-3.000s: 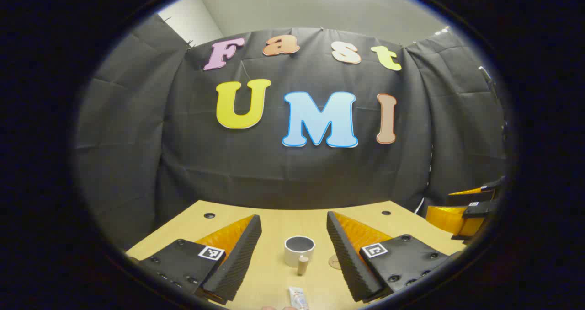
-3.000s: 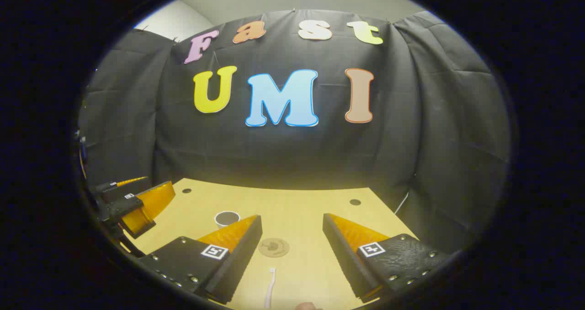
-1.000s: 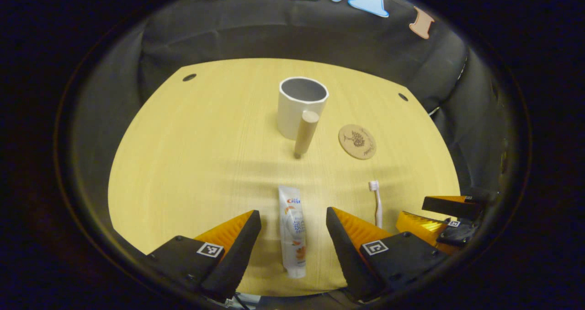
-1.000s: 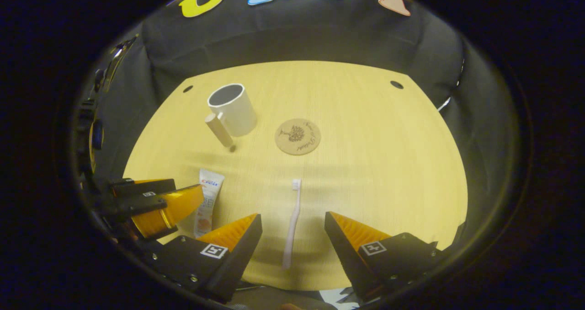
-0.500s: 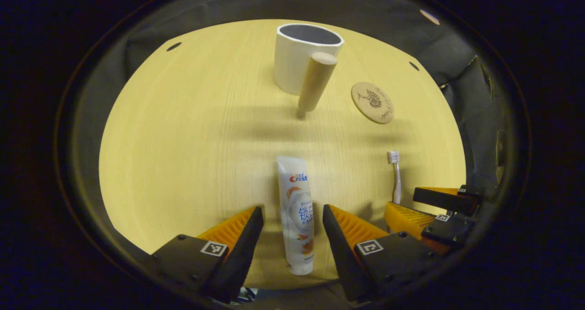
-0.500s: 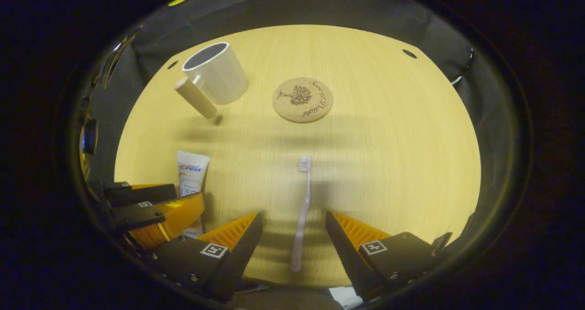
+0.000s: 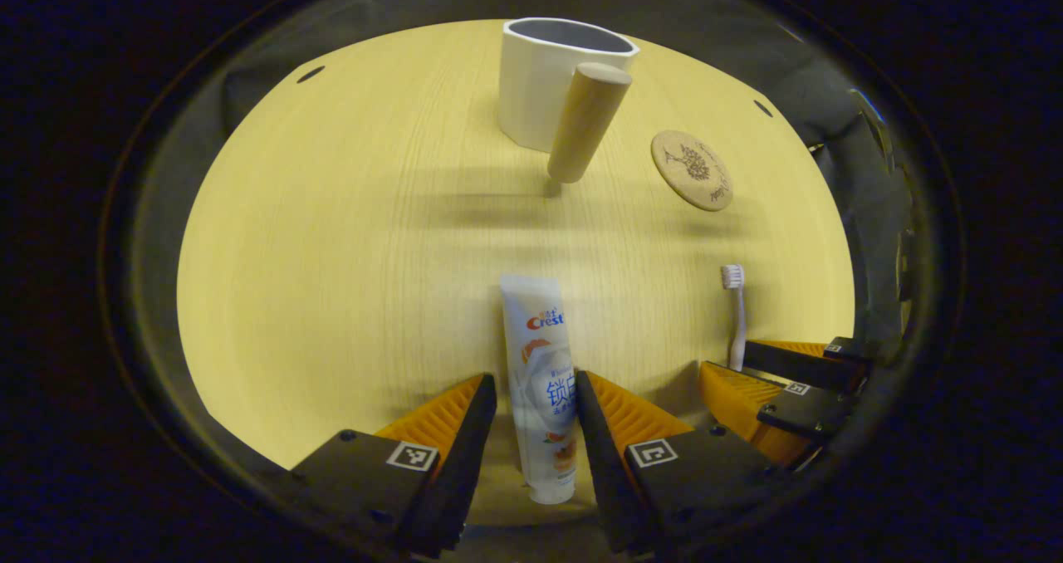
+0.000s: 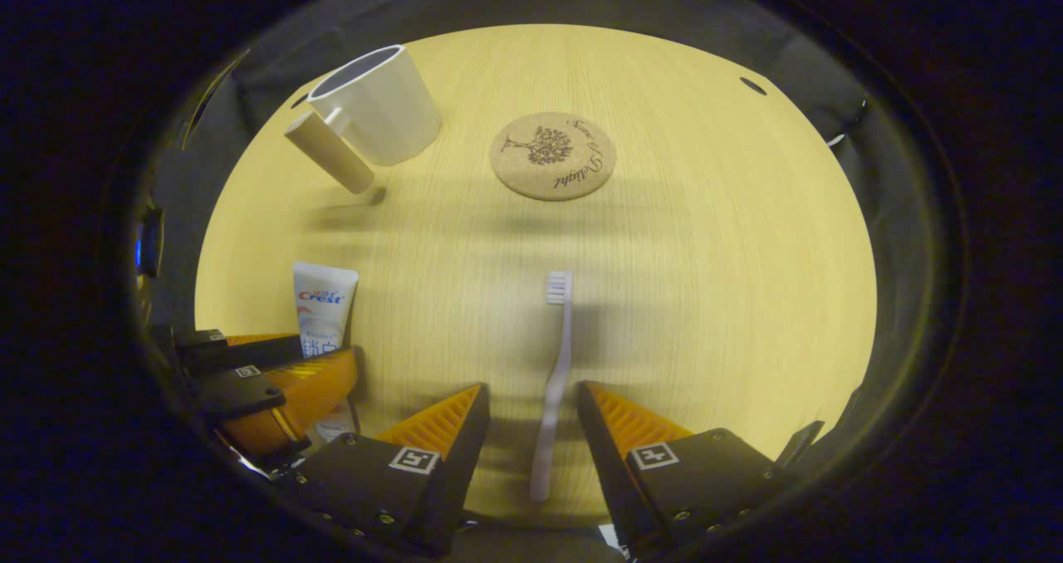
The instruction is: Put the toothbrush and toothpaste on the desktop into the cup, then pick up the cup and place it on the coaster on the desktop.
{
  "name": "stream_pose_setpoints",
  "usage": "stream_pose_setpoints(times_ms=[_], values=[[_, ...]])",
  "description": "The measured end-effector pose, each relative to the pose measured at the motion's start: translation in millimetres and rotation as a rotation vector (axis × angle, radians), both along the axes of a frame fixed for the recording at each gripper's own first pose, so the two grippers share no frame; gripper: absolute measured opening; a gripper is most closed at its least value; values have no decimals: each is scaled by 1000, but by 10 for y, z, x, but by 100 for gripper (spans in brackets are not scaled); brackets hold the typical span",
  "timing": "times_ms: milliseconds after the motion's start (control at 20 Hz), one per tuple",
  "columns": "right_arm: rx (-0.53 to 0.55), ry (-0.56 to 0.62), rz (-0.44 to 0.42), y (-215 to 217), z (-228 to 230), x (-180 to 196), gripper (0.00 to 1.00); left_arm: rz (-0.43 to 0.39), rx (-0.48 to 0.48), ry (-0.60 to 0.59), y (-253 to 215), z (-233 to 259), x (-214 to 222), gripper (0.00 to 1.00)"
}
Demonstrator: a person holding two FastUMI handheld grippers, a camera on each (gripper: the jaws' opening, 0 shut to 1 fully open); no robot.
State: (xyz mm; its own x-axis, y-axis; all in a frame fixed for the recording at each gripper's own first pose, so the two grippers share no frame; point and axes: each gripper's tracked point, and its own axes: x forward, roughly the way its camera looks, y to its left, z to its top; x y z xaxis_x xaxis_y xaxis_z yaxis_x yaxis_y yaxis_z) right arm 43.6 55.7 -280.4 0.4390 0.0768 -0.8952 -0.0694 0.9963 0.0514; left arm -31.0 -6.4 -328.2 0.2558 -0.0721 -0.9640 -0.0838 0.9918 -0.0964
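Both grippers are working low over the near edge of the desktop (image 7: 332, 214), each one straddling its own target.

Left gripper (image 7: 536, 418): the toothpaste (image 7: 541, 380) is lying flat, lengthwise between the fingers, cap end toward the near edge. The jaws are standing nearly against the tube's sides; I cannot tell whether both pads are pressing yet.

Right gripper (image 8: 531, 430): the toothbrush (image 8: 555, 372) is lying flat with its bristle head pointing toward the far edge and its handle running between the fingers. A gap shows on each side of the handle, so the jaws are released and nothing is being grasped.

The lengthwise alignment looks deliberate: closing across the narrow width should give a firm pinch on each item.

The cup (image 7: 544, 77) is standing upright toward the far edge, its wooden handle (image 7: 585, 123) facing the near side. The coaster (image 8: 552, 156) is lying bare just beside it, toward the far right corner.

Against half a second ago: both pairs of jaws are narrowing, the left markedly more than the right. Both cameras are sitting slightly lower and closer in. Neither the toothpaste nor the toothbrush has shifted on the desktop.
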Motion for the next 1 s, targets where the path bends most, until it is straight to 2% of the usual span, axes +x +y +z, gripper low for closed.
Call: stream_pose_setpoints(times_ms=[100,150,200,300,350,400,500,550,600,700,750,800,900,1000], values=[[-16,3,-18,-42,-1,-11,68,1,8,-4,16,-8,5,67],[-13,28,-15,-53,-16,-48,46,-2,6,-8,1,-16,-1,58],[-15,30,-11,-68,-25,-45,46,-2,7,-6,14,-10,-12,54],[-39,24,2,-104,-29,-47,46,-11,9,-8,28,13,-17,53],[-17,23,-44,-118,-8,-33,28,-13,14,-3,32,2,-24,51],[-7,44,-39,-96,-40,-106,10,-14,15,-7,29,2,-14,49],[5,37,-36,-113,-52,-86,13,-11,18,-11,31,-8,-8,48],[13,11,-49,-151,-21,-60,13,-4,16,-8,40,-5,-31,46],[33,32,-56,-103,-109,-61,6,-15,13,-15,32,39,-31,46],[68,15,-73,-128,-11,-68,8,-21,10,-29,56,15,-26,45],[82,10,-75,-132,-5,-66,5,-33,4,-37,48,8,-33,43],[96,8,-75,-131,-22,-68,5,-21,3,-50,34,0,-21,43],[114,-3,-79,-134,-20,-63,5,-1,-18,-67,99,28,-24,36],[134,-25,-75,-118,25,-66,5,14,-17,-94,143,52,5,35]])
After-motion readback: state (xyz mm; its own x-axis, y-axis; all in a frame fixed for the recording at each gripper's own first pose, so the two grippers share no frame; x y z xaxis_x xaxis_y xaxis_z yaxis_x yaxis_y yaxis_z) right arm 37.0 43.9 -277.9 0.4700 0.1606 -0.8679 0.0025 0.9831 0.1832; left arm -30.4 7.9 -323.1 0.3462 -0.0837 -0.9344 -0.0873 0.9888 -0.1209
